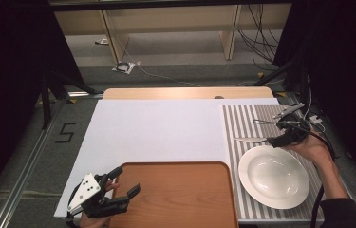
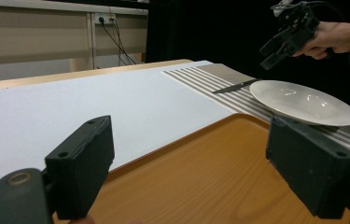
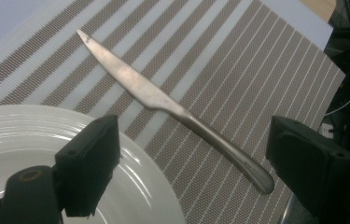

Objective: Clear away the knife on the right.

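Black jaws of our right gripper (image 3: 182, 163) stand apart over the knife (image 3: 172, 107), not yet closed on it.
We judge the pickup barely begun: the plain steel table knife lies flat on the striped placemat (image 1: 242, 118), near its far edge, beside the white plate (image 1: 274, 176); our left gripper (image 1: 121, 183) waits, jaws apart, above the wooden tray (image 1: 175, 199).

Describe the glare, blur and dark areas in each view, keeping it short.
High view: dark at both sides, the table evenly lit, soft sheen on the plate. Left gripper view: the near claw jaws blurred, small highlights on the plate, black background behind the right claw. Right gripper view: knife sharp with dull reflections, bright streaks on the plate rim, close jaws soft.
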Demonstrator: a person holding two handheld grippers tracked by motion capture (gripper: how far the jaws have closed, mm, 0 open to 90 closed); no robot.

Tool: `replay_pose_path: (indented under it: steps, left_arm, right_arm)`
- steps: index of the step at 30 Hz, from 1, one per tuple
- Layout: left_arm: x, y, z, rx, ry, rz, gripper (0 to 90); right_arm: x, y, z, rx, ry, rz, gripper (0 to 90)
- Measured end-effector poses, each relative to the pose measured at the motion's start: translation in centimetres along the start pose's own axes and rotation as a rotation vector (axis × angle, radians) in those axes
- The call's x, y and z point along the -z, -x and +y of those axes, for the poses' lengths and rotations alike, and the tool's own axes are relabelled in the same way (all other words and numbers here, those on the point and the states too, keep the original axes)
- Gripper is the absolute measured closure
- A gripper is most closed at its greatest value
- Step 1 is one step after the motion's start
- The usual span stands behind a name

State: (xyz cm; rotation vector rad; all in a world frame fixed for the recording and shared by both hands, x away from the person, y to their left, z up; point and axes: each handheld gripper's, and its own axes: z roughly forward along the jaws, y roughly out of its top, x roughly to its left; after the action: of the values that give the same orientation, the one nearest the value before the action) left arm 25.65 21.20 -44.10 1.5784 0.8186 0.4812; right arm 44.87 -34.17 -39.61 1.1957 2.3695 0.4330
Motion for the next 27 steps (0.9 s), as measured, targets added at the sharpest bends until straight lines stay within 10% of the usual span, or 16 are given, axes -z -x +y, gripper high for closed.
replay_pose_path:
  steps: [27]
  left_arm:
    - [-0.1,-0.1,-0.1,0.004,-0.005,-0.003,15.3]
  right_arm:
    - [-6.6,2.9,1.9,0.059,-0.336,0.043,31.9]
